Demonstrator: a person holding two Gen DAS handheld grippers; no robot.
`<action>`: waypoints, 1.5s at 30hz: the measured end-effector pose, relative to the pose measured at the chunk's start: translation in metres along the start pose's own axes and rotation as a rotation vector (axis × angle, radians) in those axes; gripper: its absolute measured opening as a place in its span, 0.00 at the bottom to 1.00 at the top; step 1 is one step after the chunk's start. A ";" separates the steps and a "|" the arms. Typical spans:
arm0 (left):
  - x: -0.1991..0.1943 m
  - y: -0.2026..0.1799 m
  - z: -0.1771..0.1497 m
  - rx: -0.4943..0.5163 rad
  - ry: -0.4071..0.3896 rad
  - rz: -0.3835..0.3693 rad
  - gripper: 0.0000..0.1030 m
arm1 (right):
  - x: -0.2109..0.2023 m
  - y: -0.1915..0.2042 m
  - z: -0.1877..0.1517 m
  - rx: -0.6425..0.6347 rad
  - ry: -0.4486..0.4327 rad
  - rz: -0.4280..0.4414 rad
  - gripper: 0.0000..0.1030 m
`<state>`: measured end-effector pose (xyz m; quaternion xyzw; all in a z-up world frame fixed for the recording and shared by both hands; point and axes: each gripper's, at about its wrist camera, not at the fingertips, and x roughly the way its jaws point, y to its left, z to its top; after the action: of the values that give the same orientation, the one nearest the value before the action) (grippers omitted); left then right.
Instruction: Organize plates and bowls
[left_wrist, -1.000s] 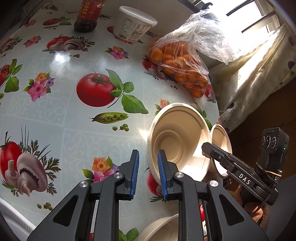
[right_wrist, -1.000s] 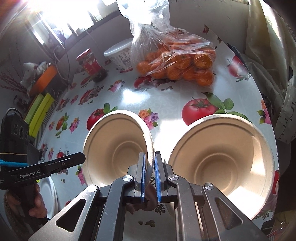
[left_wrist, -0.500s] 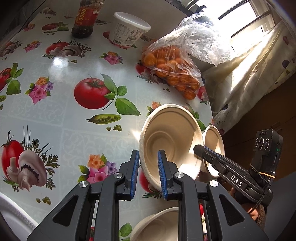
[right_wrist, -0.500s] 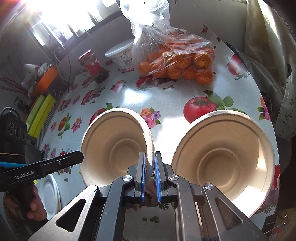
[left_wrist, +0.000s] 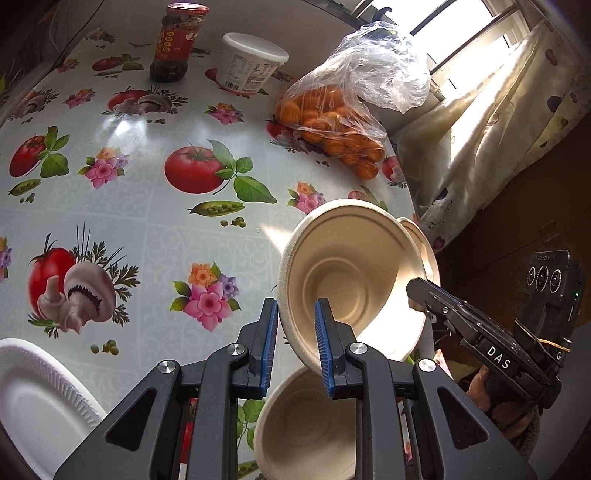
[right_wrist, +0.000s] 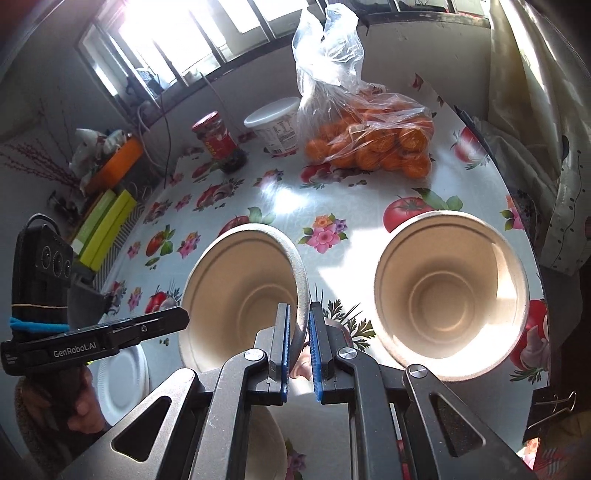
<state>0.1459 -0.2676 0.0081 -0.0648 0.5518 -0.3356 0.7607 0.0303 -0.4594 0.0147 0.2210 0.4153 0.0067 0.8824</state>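
One bowl (right_wrist: 240, 295) is held tilted by the right gripper (right_wrist: 298, 347), nipped on its rim; the left gripper (left_wrist: 295, 347) is half-open and empty, two bowls and plates left unstacked.

tilted bowl (left_wrist: 351, 273), white plate (left_wrist: 33, 402), oranges bag (left_wrist: 332, 125)

Bare tablecloth (left_wrist: 122, 221) leftward; orange bag (left_wrist: 332, 125), tub (left_wrist: 251, 70) behind.
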 end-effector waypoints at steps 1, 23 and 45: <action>-0.003 -0.001 -0.003 0.004 -0.001 0.008 0.21 | -0.005 0.002 -0.003 -0.002 -0.007 0.009 0.10; -0.040 -0.022 -0.075 0.127 -0.007 0.089 0.21 | -0.048 0.019 -0.088 0.057 -0.044 0.047 0.12; -0.021 -0.020 -0.100 0.190 0.003 0.196 0.21 | -0.031 0.024 -0.119 0.032 -0.051 -0.061 0.13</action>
<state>0.0452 -0.2437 -0.0038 0.0623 0.5222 -0.3108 0.7917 -0.0734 -0.3986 -0.0193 0.2221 0.3992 -0.0326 0.8889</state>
